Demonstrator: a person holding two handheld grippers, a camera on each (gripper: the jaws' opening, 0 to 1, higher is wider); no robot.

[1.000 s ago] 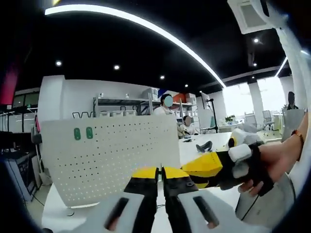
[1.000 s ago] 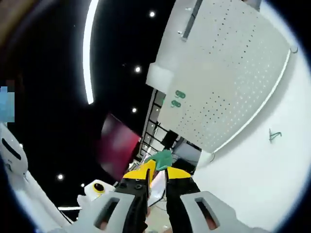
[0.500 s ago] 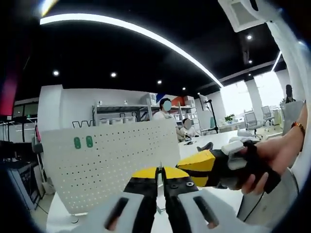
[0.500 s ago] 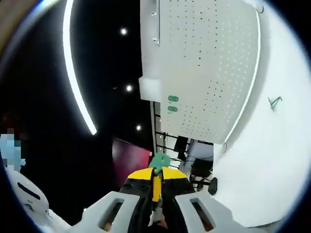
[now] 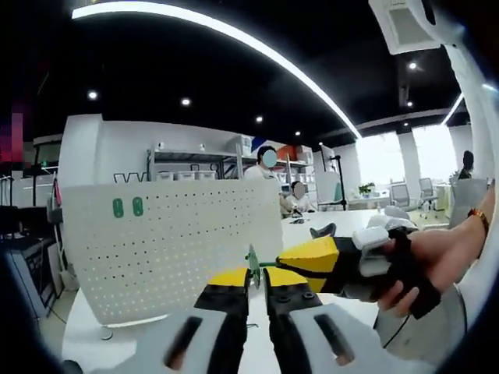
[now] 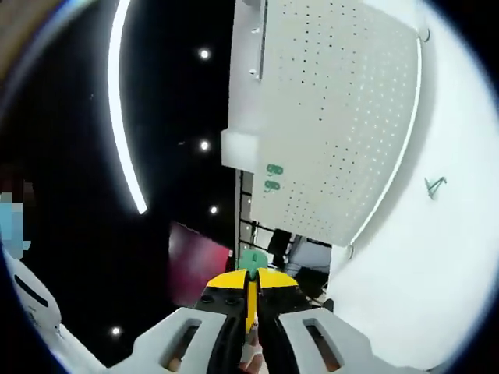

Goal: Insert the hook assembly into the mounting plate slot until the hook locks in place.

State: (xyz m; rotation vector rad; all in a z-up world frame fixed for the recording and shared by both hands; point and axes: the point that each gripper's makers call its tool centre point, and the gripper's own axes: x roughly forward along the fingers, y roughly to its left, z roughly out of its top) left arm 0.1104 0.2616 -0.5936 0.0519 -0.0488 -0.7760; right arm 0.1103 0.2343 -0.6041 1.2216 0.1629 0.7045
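Note:
In the left gripper view my left gripper (image 5: 257, 278) points at the white pegboard (image 5: 171, 241). Its yellow-tipped jaws are shut on a thin metal hook, of which only a sliver shows. My right gripper (image 5: 269, 261) comes in from the right, held by a gloved hand (image 5: 409, 265). It is shut on a small green plate (image 5: 253, 261), which sits right above the left jaw tips. In the right gripper view the green plate (image 6: 251, 259) pokes out past the shut right gripper (image 6: 251, 280). Two green pieces (image 6: 273, 178) are mounted on the pegboard (image 6: 335, 132).
The pegboard stands on a white table (image 6: 421, 257), where a small loose wire hook (image 6: 434, 185) lies. Two green pieces (image 5: 125, 207) show at the board's upper left. Seated people (image 5: 296, 199) and shelves are far behind.
The right gripper has drawn in toward the left jaw tips, bringing the green plate right above them. Both views have shifted a little with the hands.

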